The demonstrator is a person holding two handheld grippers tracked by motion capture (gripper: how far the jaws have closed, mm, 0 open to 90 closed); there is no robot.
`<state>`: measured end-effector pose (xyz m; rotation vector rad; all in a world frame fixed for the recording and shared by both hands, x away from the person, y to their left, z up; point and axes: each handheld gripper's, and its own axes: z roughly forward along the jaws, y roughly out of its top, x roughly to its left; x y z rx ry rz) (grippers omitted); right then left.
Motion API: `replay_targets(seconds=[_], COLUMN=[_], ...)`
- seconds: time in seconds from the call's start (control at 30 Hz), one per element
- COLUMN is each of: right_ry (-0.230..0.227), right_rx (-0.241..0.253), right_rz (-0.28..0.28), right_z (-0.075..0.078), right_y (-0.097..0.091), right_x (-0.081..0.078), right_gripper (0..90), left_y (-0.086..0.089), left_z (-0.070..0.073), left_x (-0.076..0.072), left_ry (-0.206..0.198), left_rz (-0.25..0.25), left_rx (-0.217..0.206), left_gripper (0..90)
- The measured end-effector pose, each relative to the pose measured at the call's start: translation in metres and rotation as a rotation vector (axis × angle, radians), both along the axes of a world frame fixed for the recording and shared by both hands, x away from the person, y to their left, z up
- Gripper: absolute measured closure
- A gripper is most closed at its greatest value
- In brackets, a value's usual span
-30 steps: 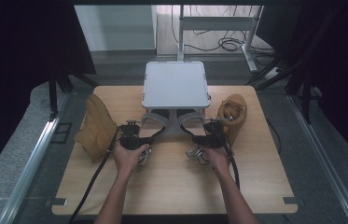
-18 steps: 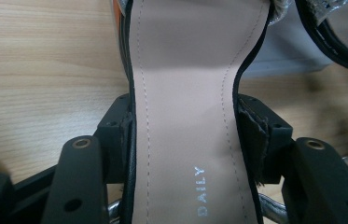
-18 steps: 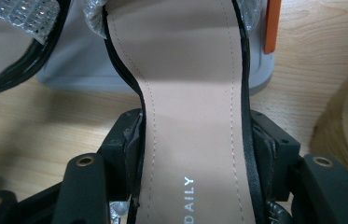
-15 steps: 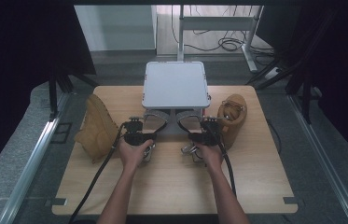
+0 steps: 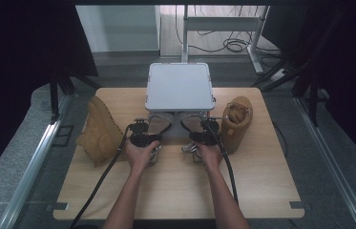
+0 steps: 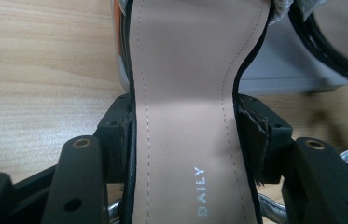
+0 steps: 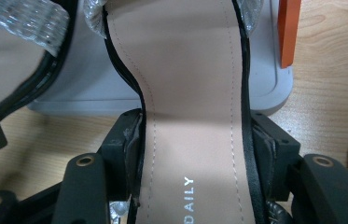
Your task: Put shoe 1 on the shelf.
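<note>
Table (image 5: 261, 191): light wood top with rounded corners. On it: a grey square box (image 5: 180, 87) at the far middle edge; a tan boot (image 5: 98, 134) lying at the left; a second tan boot (image 5: 235, 120) upright at the right.

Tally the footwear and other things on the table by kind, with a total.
Sandals: 2, left and right
Tan boots: 2, left and right
Grey box: 1
Total: 5
</note>
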<state>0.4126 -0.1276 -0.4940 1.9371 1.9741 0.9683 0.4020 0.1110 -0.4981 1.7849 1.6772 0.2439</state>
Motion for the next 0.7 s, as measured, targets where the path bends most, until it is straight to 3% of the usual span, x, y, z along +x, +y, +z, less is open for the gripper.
replay_targets(seconds=[0.13,0.37,0.57,0.67,0.7], right_ry=[-0.007,-0.008,0.004,0.031,0.05], right_rx=[0.002,-0.027,-0.051,-0.077,-0.08], right_rz=[-0.015,-0.043,-0.037,-0.03,-0.022], right_z=[0.001,-0.005,-0.009,-0.01,-0.01], right_y=[0.0,0.005,0.012,0.015,0.016], right_x=[0.002,0.006,0.008,0.013,0.014], right_gripper=[42.5,42.5,42.3,41.1,39.3], left_y=[-0.006,-0.01,-0.014,-0.014,-0.013], left_z=[0.001,-0.004,-0.012,-0.013,-0.012], left_x=[0.006,0.015,0.018,0.021,0.022], left_ry=[-0.002,0.016,0.029,0.054,0.044], left_rz=[0.0,0.032,0.038,0.056,0.064], left_rx=[-0.019,0.005,-0.012,-0.05,-0.063], left_gripper=[43.2,43.2,42.9,42.1,37.4])
